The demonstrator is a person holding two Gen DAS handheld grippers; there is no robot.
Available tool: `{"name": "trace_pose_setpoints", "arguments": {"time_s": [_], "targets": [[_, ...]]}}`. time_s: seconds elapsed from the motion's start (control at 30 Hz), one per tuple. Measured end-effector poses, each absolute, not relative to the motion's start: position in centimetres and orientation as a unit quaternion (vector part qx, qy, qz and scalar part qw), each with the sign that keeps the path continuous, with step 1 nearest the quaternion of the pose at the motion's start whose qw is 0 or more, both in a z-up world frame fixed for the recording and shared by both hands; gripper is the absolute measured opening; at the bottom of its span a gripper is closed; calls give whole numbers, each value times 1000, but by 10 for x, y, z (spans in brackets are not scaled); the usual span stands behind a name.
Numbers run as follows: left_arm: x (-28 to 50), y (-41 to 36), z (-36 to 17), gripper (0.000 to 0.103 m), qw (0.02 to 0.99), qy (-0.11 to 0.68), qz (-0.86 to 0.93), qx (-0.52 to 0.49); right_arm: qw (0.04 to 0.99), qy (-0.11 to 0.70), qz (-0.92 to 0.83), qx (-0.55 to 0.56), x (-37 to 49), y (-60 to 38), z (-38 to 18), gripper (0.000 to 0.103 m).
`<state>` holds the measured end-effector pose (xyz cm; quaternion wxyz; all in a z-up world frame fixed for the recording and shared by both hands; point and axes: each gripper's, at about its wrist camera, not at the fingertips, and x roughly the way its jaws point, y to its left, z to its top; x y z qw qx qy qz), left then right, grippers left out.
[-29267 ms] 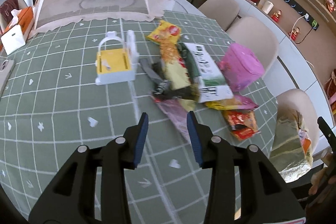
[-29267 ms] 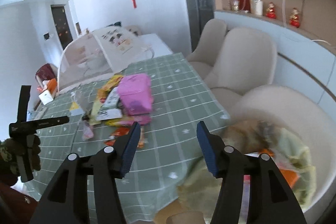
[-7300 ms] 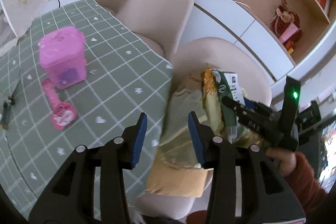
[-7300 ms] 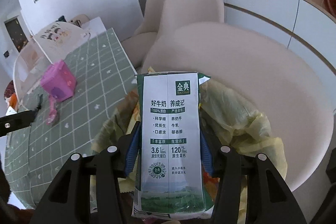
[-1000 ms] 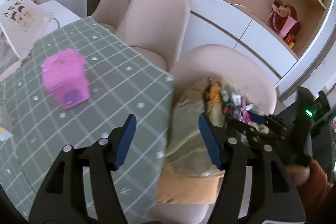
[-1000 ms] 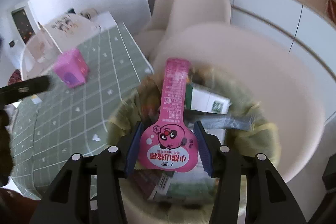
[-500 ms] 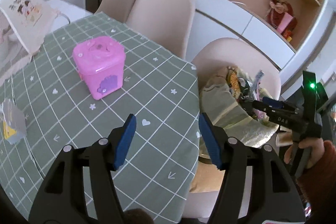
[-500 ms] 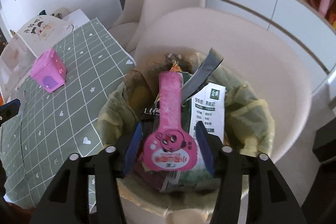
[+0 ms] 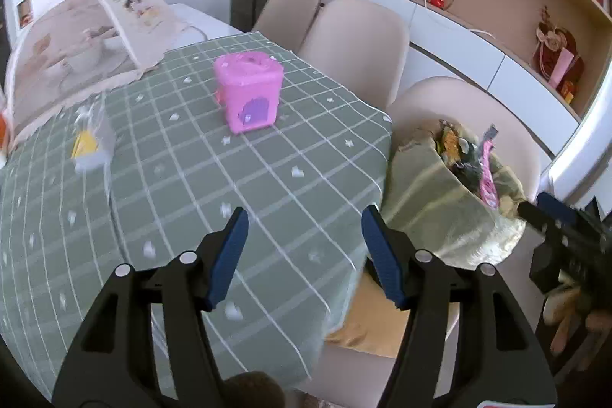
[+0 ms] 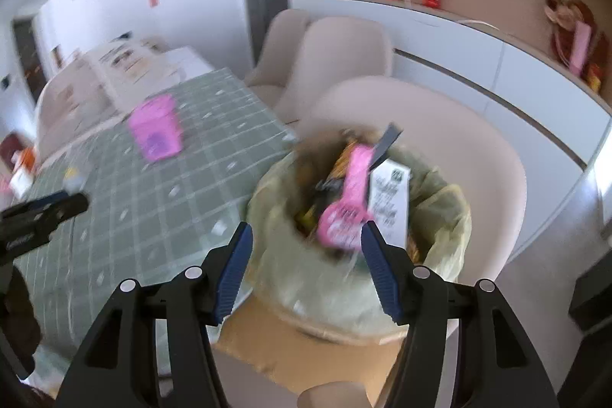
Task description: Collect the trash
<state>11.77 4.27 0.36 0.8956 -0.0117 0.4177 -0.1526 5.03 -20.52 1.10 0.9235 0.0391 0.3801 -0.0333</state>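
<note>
The pink wrapper (image 10: 346,205) has dropped into the bin bag (image 10: 306,278); both hand-held grippers, right (image 10: 306,264) and left (image 9: 304,255), gape empty.

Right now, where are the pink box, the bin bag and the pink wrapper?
pink box (image 9: 250,100), left wrist view, front face.
bin bag (image 9: 428,194), left wrist view, outer side.
pink wrapper (image 10: 346,209), right wrist view, round lower end.

left gripper (image 9: 304,257): fingers apart, empty | right gripper (image 10: 306,266): fingers apart, empty
</note>
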Motion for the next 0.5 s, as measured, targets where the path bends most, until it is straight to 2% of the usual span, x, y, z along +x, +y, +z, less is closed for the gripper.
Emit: {"name": "trace_pose_setpoints", "arguments": {"time_s": [0.27,0.5], "targets": [[44,31,17,59,919,383,-91,16,927,374,36,5,-8,-170,5,56],[11,39,25,59,924,378,-53,18,931,360,58,26,-32,-160,9,56]]}}
